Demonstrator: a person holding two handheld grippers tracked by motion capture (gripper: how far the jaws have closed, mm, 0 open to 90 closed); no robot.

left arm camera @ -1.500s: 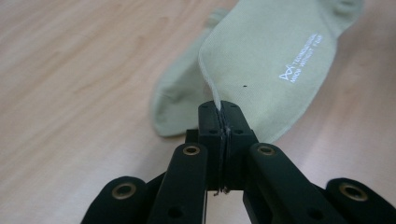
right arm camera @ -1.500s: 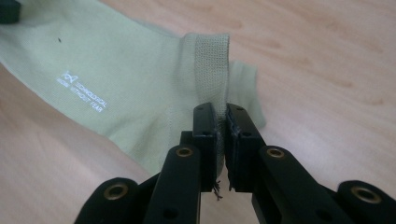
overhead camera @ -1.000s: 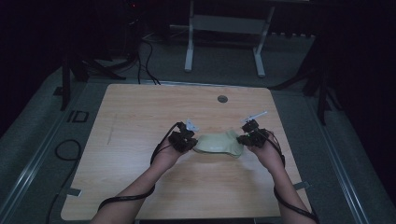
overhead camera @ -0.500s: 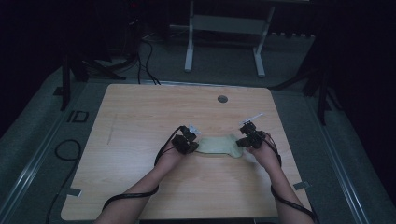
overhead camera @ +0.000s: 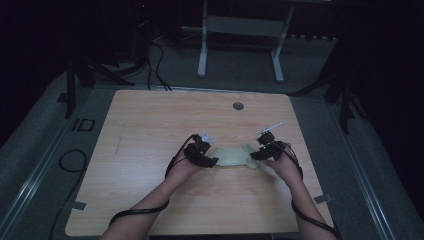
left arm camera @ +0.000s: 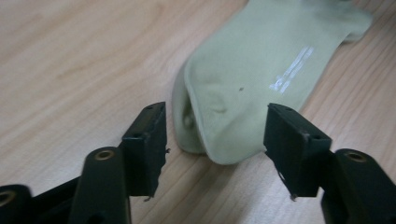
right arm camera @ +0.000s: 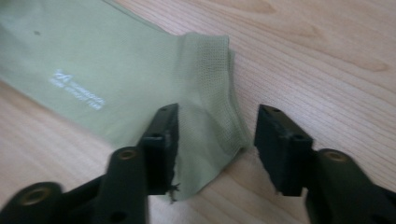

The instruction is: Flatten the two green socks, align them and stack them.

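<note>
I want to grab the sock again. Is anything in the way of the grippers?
No. The sock lies flat on the table, and both the left gripper and the right gripper have just opened at its two ends, with nothing between fingers and cloth.

Pale green sock [overhead camera: 231, 155] with white lettering, flat on wooden table [overhead camera: 150, 125]

The sock [left arm camera: 261, 70] is soft, matt pale-green knit cloth, its cuff [right arm camera: 210, 98] finely ribbed. The table [overhead camera: 150, 120] looks like smooth wood-grain laminate. The jaws seem matt black plastic.
</note>
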